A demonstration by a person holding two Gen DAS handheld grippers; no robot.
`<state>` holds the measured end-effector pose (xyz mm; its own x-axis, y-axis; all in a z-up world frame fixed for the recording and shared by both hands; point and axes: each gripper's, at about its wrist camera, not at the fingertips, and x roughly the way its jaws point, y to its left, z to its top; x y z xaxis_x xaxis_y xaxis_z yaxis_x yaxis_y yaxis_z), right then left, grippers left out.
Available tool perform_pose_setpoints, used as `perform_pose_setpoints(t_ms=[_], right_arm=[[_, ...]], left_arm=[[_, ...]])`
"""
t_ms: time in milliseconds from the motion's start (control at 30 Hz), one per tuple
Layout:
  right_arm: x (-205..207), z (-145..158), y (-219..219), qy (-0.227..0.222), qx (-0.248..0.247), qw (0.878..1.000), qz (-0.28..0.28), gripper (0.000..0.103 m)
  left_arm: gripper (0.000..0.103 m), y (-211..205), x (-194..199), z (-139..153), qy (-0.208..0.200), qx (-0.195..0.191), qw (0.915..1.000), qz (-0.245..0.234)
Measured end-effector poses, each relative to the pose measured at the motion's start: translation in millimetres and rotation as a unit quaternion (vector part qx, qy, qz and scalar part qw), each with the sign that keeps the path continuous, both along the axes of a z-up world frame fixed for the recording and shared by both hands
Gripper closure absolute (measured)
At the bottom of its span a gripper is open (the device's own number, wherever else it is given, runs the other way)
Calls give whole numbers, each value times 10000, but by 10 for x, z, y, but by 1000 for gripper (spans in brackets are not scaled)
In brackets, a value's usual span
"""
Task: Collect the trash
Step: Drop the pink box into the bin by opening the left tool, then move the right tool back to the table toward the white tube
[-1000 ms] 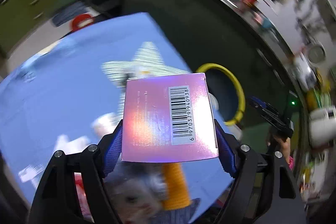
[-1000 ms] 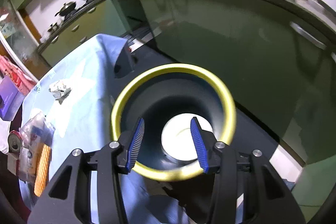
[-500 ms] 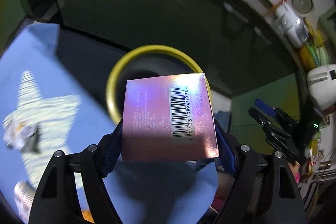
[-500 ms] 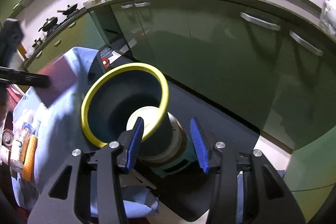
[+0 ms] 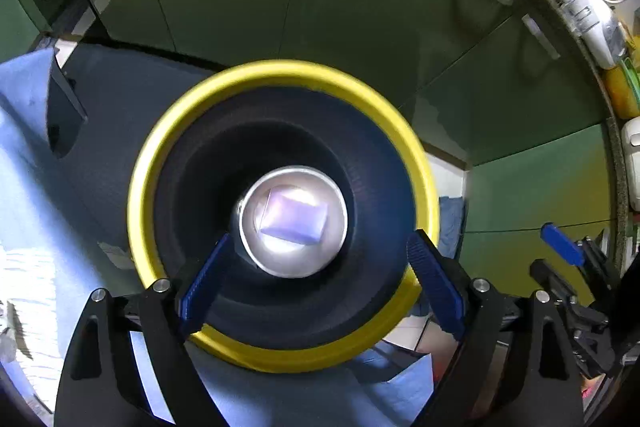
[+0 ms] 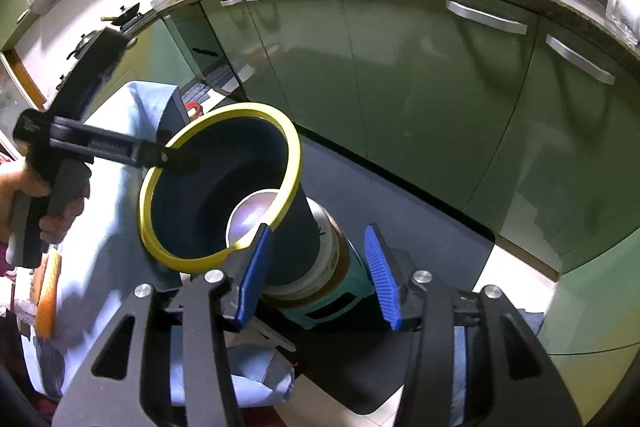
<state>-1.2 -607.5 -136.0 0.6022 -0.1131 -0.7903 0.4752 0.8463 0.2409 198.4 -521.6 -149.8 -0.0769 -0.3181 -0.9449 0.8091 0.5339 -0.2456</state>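
One purple box (image 5: 293, 223) lies inside the bin (image 5: 192, 115), below the spread left gripper (image 5: 320, 291)

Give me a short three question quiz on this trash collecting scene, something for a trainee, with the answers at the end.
1. True or false: the left gripper is shut on the box.
2. Where does the box lie? A) on the blue cloth B) at the bottom of the bin C) on the counter
3. Fill in: the bin's rim is coloured ____.

Key
1. False. Its jaws stand open and empty above the bin.
2. B. The pale purple box shows on the bin's light floor.
3. Yellow.
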Motion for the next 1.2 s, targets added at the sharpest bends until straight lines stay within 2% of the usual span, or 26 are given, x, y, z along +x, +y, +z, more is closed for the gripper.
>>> perform_pose_setpoints(t_ms=[67,167,300,367,467,533,600,700,833,900,1033,1200], right_arm=[[16,11,32,2,-14,10000,46,56],[47,13,81,-13,-3,9999,121,55],[144,15,247,-7,34,9995,308,55],[221,16,361,7,48,9989,457,55],[384,29,565,76,21,9971,763,55],[513,65,744,127,-33,9944,1050,55],[659,134,968,148,-93,9900,1402,55],[851,247,1319,100,-186,9816,1898,55],[1120,448,1912,-133,-315,9661,2558,55],[1220,559,2282,-377,-382,9552,2909,55],[1338,674,2819,-662,-556,9386,3341,58],[1355,719,3274,-874,-1002,9272,3502,67]], left_arm=[[16,125,17,185,-20,-200,9998,-2],[16,441,-7,633,-149,-679,9976,79],[14,1141,-14,1303,-539,-1300,9893,388],[12,1532,-4,1553,-754,-1462,9843,635],[8,2230,-85,1870,-1353,-1634,9711,1098],[6,2740,-188,1979,-1810,-1689,9584,1424],[5,3146,-264,1986,-2016,-1659,9504,1691],[5,3784,-343,1892,-2030,-1659,9396,2203],[5,4531,-504,1712,-2082,-1629,9174,2973],[5,4769,-556,1606,-2059,-1639,9077,3268],[5,5153,-596,1330,-1795,-1680,8952,3716],[5,5199,-642,1142,-1884,-1508,8896,3879]])
